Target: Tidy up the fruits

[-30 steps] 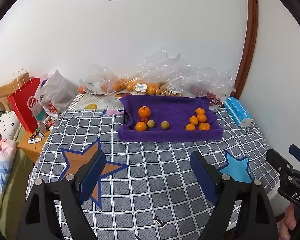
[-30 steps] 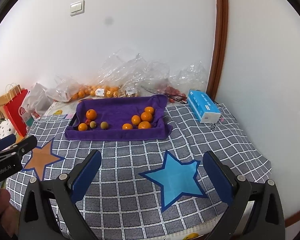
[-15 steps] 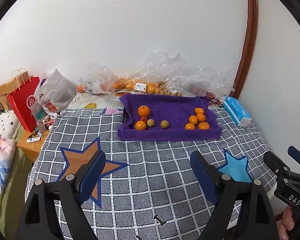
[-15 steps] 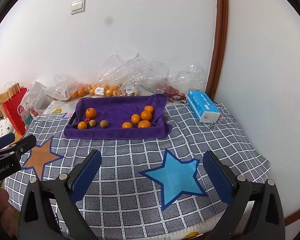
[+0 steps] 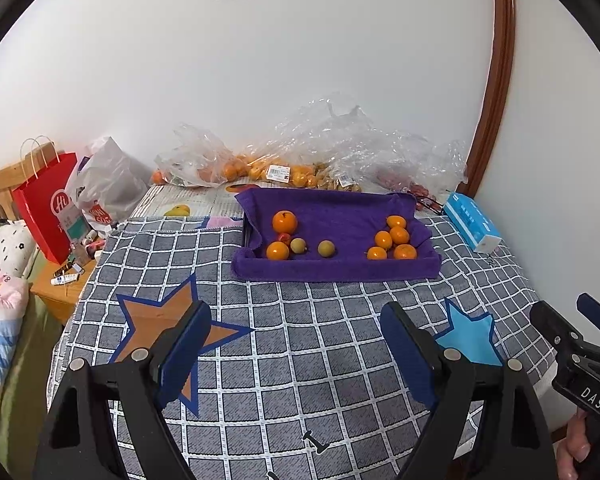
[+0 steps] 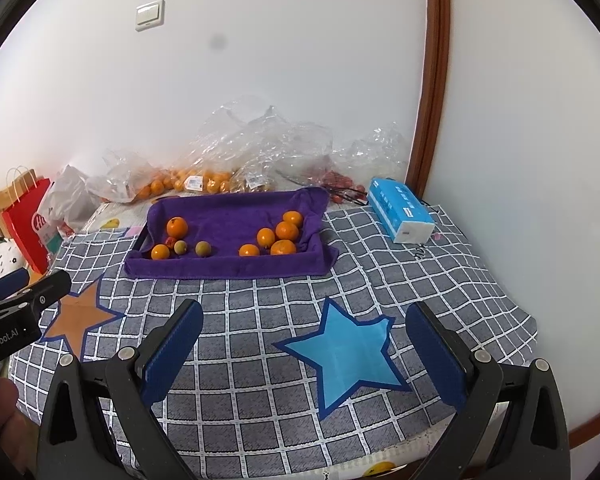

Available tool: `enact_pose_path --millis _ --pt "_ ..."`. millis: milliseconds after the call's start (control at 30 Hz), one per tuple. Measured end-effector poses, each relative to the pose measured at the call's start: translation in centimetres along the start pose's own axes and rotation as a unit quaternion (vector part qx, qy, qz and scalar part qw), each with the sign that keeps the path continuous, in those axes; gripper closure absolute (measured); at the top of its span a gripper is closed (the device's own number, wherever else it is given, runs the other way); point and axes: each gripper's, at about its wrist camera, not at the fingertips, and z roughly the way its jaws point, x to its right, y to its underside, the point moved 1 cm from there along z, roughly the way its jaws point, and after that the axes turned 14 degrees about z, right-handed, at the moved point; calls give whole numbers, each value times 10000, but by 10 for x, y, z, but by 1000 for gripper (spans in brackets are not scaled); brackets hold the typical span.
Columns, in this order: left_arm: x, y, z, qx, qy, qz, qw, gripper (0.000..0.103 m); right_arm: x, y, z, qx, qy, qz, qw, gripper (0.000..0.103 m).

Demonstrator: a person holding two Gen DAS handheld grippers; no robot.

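a purple towel-lined tray [image 5: 336,270] sits on the far half of a grey checked blanket [image 5: 300,360] printed with an orange star [image 5: 156,320] and a blue star [image 6: 348,356]. inside the tray the fruits lie in two loose groups. on the left side a large orange [image 5: 284,221] sits farthest back, a small red fruit [image 5: 283,237] is just in front of it, a second orange [image 5: 277,250] is nearest the front edge, and two dull greenish-yellow round fruits [image 5: 299,245] lie to the right of these, slightly apart from each other. on the right side five oranges [image 5: 396,236] cluster together, some touching.

the left gripper [image 5: 296,340] hangs over the near part of the blanket with its jaws spread wide and nothing between its blue pads [image 5: 184,348]; the orange star shows beneath its left finger. the right gripper [image 6: 304,344] is likewise wide apart and holds nothing, with the blue star between its fingers. both are well short of the tray.

behind the tray, against the white wall, crumpled clear plastic bags [image 5: 340,148] hold more oranges. a blue tissue pack [image 6: 400,216] lies to the right of the tray on the blanket. a red paper bag [image 5: 46,208] stands at the far left beside a white plastic bag [image 5: 104,188].
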Motion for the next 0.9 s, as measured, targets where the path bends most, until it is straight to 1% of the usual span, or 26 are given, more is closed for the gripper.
enact_pose_path --millis 333,900 --pt "4 -2 0 22 7 26 10000 17 0 1 1 -14 31 -20 10000 3" --pt "-1 -1 -3 31 8 -31 10000 17 -4 4 1 -5 114 -108 9999 3"
